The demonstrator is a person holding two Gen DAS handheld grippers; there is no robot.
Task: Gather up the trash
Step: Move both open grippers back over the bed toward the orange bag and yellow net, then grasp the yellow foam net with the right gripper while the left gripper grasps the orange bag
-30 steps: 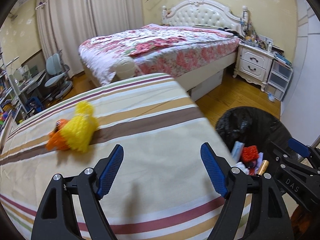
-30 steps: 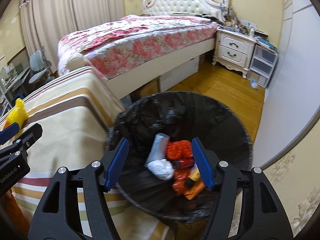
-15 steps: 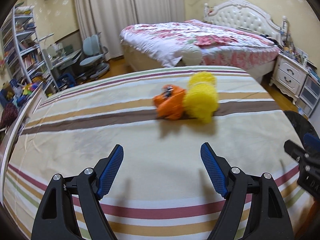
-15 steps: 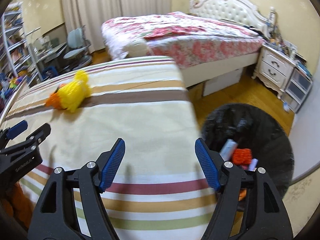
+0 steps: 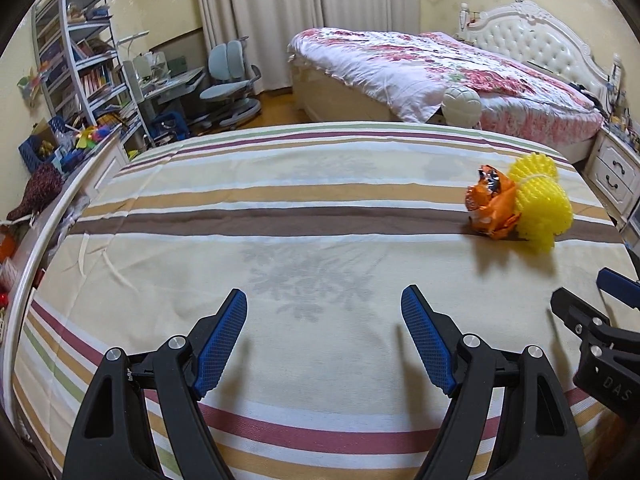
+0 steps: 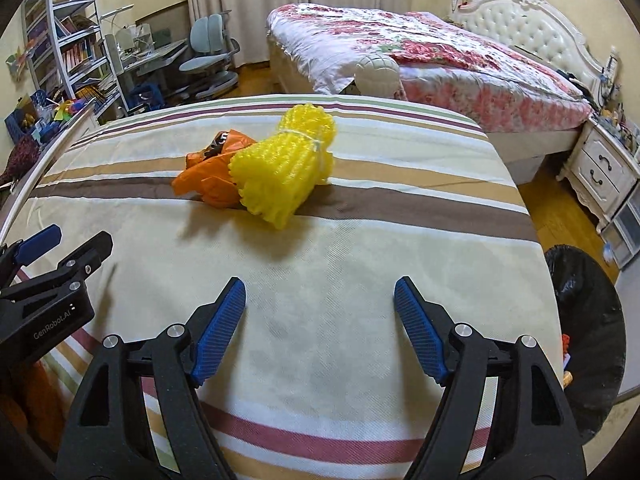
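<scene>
A bundle of yellow foam netting (image 6: 286, 164) lies on the striped bench (image 6: 360, 248), tied round its middle with a thin white string. An orange wrapper (image 6: 212, 178), crumpled, is pressed against the bundle's left side, touching it; both sit across the brown stripe of the cloth. In the left wrist view the same pair, yellow foam netting (image 5: 538, 208) and orange wrapper (image 5: 490, 206), shows towards the right edge of the bench (image 5: 280, 272).

On the bundle's near side, the right hand-held gripper (image 6: 320, 320) hovers over bare cloth, its blue pads spread wide and holding nothing. The left hand-held gripper (image 5: 324, 332) stands to the left of the bundle and nearer, likewise wide open and empty above the cloth.

Right of the bundle, past the bench's edge, is a bin with a black liner (image 6: 588, 320), with a few scraps of orange visible at its near rim. Beyond the bundle stands a bed with a floral quilt (image 6: 420, 52).
</scene>
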